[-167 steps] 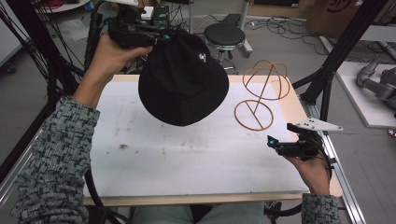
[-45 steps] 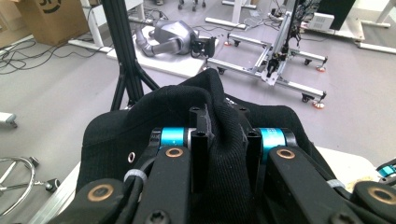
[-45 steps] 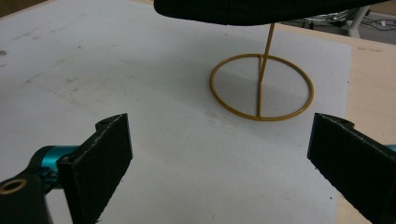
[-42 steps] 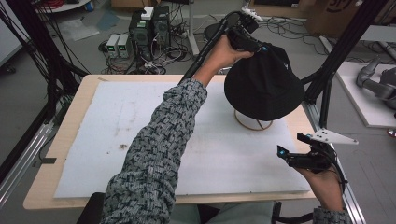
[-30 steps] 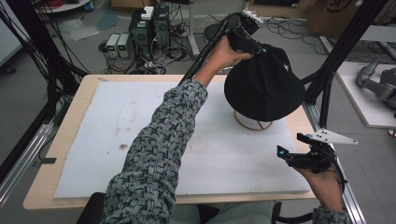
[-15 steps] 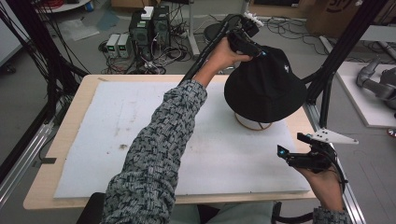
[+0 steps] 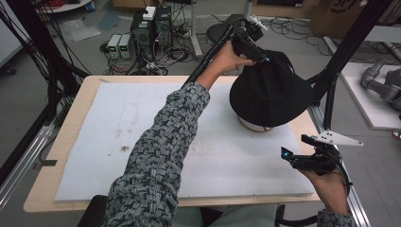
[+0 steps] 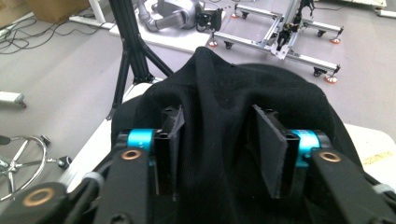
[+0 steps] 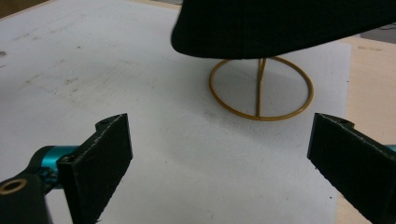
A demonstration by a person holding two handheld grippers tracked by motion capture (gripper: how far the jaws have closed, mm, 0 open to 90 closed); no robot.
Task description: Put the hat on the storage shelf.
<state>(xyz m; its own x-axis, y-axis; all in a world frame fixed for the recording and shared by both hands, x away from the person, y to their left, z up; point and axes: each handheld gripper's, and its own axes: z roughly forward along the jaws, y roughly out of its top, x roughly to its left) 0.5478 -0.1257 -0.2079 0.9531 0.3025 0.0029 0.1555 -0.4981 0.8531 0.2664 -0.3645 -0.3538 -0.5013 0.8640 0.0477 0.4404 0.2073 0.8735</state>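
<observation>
A black fabric bucket hat (image 7: 270, 92) sits draped over a thin gold wire hat stand (image 9: 259, 88) at the far right part of the bench. The hat hides the top of the stand; below the brim, the stand's upright rod and round base ring show, resting on the white foam mat (image 7: 108, 123) that covers the pale wooden bench (image 7: 71, 123).

The left tongs (image 7: 253, 47) reach across the bench from the person's outstretched arm in a grey patterned sleeve (image 7: 156, 156) and meet the hat at the far side of its crown. In the left gripper view, the left tongs (image 8: 215, 140) have a raised fold of the black cloth between their two jaws, and the jaws press in on it from both sides, so they are gripping the hat.

The right tongs (image 7: 302, 158) are held low near the bench's near right corner, well apart from the hat and stand. In the right gripper view, the right tongs (image 9: 219, 154) stand wide open with nothing between the jaws, pointing toward the base ring.

Beyond the bench lies a grey floor (image 7: 94, 23) with cables and black metal frame legs (image 7: 331, 80).
</observation>
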